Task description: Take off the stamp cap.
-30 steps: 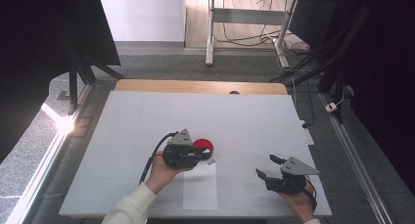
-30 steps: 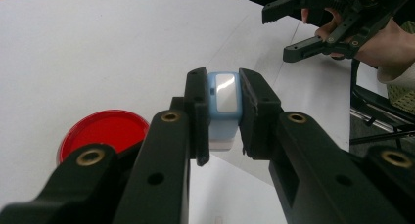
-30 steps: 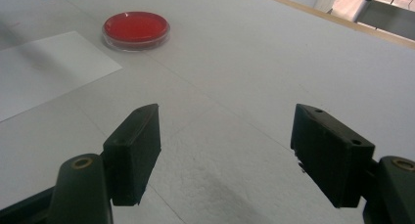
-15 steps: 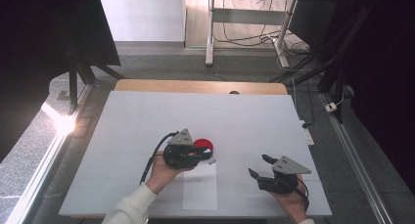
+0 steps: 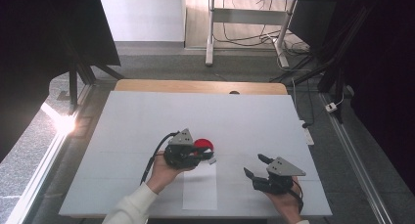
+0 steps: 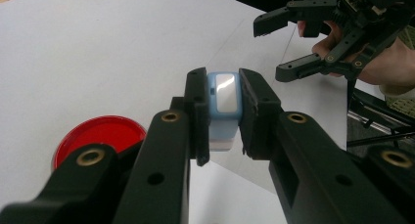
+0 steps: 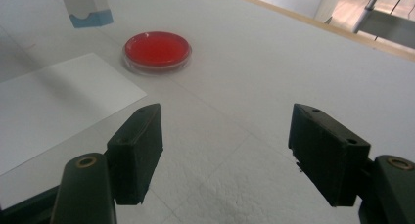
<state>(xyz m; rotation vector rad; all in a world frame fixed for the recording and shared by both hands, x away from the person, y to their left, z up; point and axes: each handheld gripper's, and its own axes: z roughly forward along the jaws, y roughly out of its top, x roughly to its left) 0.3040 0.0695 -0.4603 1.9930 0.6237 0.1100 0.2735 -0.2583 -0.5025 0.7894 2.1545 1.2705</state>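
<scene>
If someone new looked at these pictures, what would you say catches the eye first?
Probably the round red dish with a clear rim, bright against the white table near its middle. Next comes the small light-blue block with a shiny white face, clamped between the jaws of the left gripper just beside that dish. The right gripper stands open over bare table, near a white paper sheet.

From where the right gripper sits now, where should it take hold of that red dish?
Probably across the rim of the red dish, jaws coming down from above. It lies flat on the table, round and low, so only its outer wall offers grip. The right gripper stands open and empty. Come from its own side; the left gripper, shut on a blue block, crowds the other.
</scene>
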